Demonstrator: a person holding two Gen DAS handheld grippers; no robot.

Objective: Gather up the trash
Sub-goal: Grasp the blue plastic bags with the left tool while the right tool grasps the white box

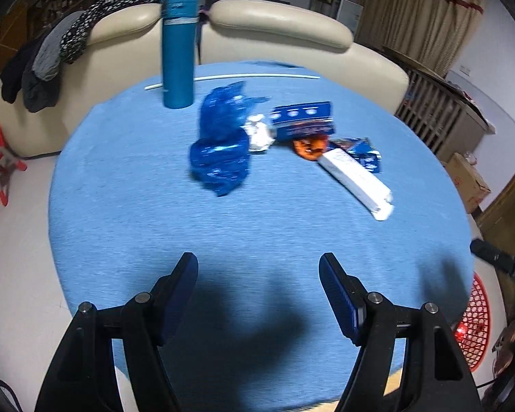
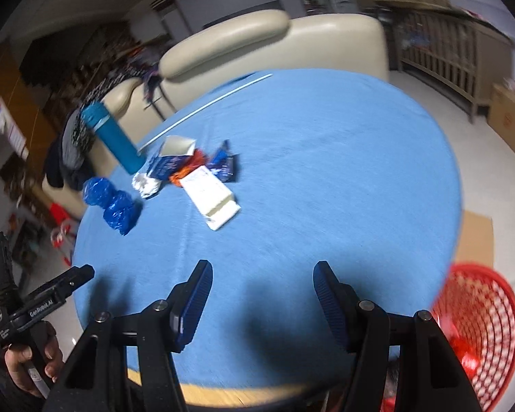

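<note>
Several pieces of trash lie clustered on the far half of the blue tablecloth (image 1: 154,206) — a crumpled blue bag (image 1: 221,144), white wad (image 1: 259,132), blue carton (image 1: 303,118), orange wrapper (image 1: 308,147), long white box (image 1: 357,180). A teal bottle (image 1: 178,48) stands upright behind them. The left gripper (image 1: 259,295) and right gripper (image 2: 262,295) both stand wide apart, empty, above bare cloth. Only the right view shows the red basket (image 2: 480,322) in bulk and the hand (image 2: 34,360) gripping the left tool; print on the trash is blurred.
</note>
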